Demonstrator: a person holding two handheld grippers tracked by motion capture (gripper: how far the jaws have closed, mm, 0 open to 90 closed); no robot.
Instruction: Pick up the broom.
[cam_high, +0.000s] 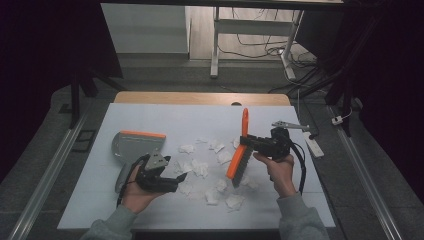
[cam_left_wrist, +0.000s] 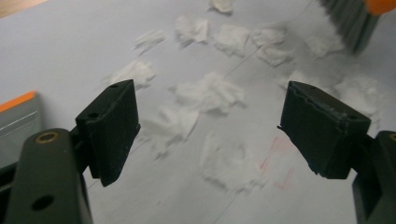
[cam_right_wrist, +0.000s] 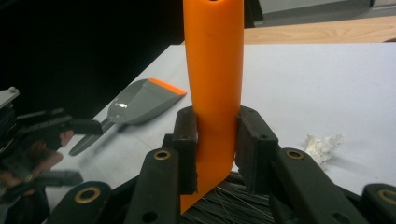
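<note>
Hand-held gripper (cam_right_wrist: 215, 154), one brush (cam_right_wrist: 214, 70), one dustpan (cam_right_wrist: 140, 100)

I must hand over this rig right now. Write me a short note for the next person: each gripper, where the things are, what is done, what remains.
Right gripper: shut on the brush by its orange handle, bristles down among the paper scraps.
Left gripper: open, holding nothing, above the scraps, beside the dustpan.
Dustpan: lies flat on the table at the left, orange edge away from the person; no scraps seen in it.
Done: brush picked up.
Left: probably take the dustpan and sweep the scattered scraps into it.
</note>
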